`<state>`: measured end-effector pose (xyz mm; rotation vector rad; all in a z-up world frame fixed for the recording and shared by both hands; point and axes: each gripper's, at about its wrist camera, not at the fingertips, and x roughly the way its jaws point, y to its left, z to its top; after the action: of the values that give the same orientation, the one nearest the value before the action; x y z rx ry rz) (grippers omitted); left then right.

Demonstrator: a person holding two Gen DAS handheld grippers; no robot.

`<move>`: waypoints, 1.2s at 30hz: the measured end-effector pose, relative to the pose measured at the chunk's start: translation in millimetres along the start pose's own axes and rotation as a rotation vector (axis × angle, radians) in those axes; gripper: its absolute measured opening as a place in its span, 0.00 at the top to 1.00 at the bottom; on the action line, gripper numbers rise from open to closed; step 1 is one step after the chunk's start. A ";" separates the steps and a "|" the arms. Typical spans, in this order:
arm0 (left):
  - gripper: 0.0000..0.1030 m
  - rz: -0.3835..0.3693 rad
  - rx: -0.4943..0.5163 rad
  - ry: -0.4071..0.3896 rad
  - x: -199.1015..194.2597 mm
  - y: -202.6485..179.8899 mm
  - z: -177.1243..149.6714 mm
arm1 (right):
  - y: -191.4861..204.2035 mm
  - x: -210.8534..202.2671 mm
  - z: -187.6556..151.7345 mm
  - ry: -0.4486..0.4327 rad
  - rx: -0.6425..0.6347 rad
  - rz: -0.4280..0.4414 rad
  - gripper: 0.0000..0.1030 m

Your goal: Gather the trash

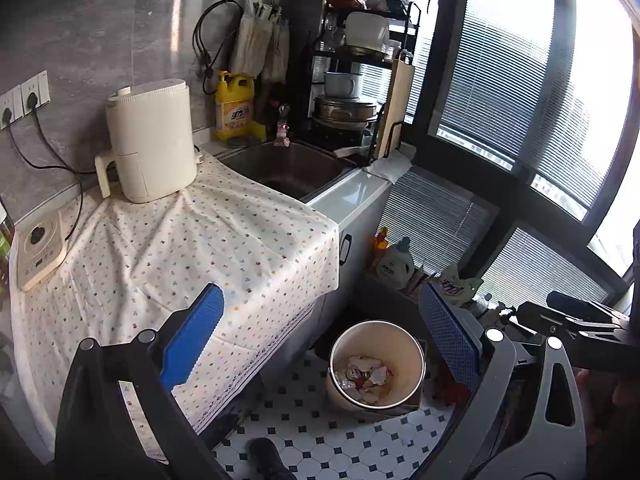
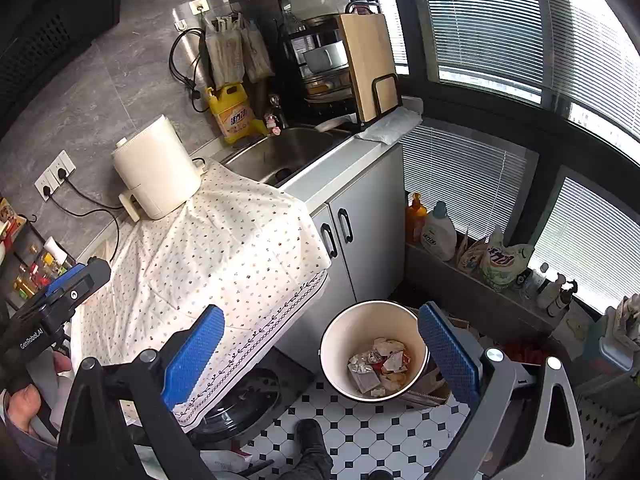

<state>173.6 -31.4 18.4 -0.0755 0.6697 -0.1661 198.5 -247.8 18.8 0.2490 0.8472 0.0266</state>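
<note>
A cream waste bin [image 1: 400, 344] stands on the tiled floor beside the counter, holding several crumpled wrappers [image 1: 366, 378]. It also shows in the right wrist view [image 2: 360, 324] with the wrappers [image 2: 380, 364] inside. My left gripper [image 1: 324, 332] is open and empty, held above the counter edge and the bin. My right gripper [image 2: 324, 340] is open and empty, above the bin. The right gripper's body shows at the right edge of the left wrist view [image 1: 580, 320]; the left gripper's body shows at the left edge of the right wrist view [image 2: 60, 292].
The spotted tablecloth [image 1: 192, 248] covers the counter, with a cream air fryer [image 1: 152, 140], an induction hob [image 1: 40, 248] and a sink [image 1: 288, 168]. A dish rack [image 1: 352, 80] and cutting board [image 2: 368, 64] stand behind. Detergent bottles [image 2: 440, 232] line the window ledge. A shoe [image 2: 316, 448] is on the floor.
</note>
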 end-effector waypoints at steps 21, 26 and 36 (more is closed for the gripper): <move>0.06 0.151 -0.106 -0.112 -117.7 13.6 -55.0 | 31.3 -60.2 -54.7 -0.065 -0.096 0.067 0.08; 0.06 0.147 -0.117 -0.126 -126.5 22.1 -60.0 | 39.3 -70.3 -61.5 -0.084 -0.113 0.074 0.08; 0.06 0.137 -0.133 -0.124 -125.1 36.1 -68.5 | 51.2 -75.2 -70.1 -0.094 -0.120 0.101 0.08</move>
<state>39.0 25.2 36.8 -0.1659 0.5593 0.0148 100.4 -192.8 41.5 0.1784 0.7357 0.1589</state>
